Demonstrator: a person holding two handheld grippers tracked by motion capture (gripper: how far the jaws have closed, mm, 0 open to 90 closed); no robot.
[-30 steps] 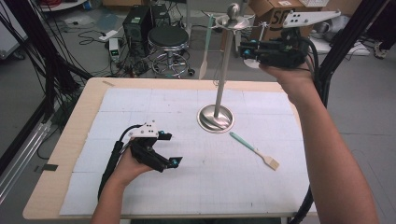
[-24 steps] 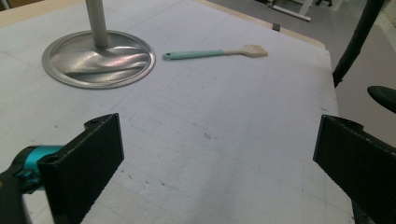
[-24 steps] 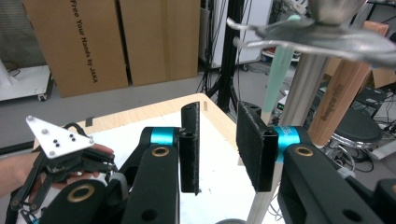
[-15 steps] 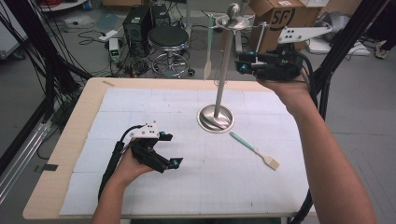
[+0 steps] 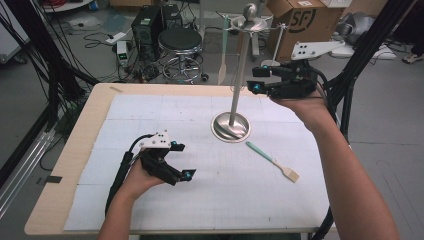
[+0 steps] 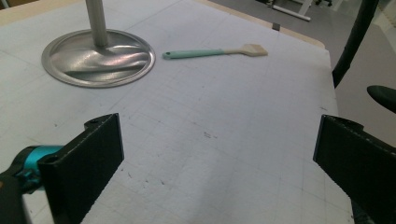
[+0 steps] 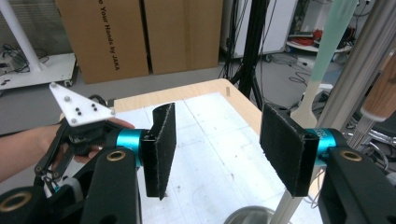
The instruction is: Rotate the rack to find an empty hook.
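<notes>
**Right claw beside the utensil stand, jaws parted and empty**

Nearest to me, the left claw [image 5: 175, 162] rests low over the white tabletop [image 5: 150, 115], its jaws spread wide with nothing between them. From its own camera the bare mat runs out ahead to the round steel base of the stand.

A little farther on, to the right of that base, one teal-handled pastry brush [image 5: 272, 161] lies flat on the tabletop. Its long axis runs diagonally, handle end toward the base, bristles toward the near right edge. It sits well below the right claw and well apart from the left one; of the two hands, the right is the nearer to it, I would judge.

Beyond that stands the single utensil stand [image 5: 239, 75], its pole upright. The right claw [image 5: 256, 80] is held up in the air just to the right of the pole, pointing left toward it. Its jaws have just been opening and hold nothing; in the right gripper view the pole rises just outside the right-hand jaw.

At the far side, one pale teal spatula [image 5: 223, 60] hangs from the stand's top, long axis vertical, beyond the pole from the claw.

Count: two claws, one stand, one hanging spatula, one brush.
</notes>
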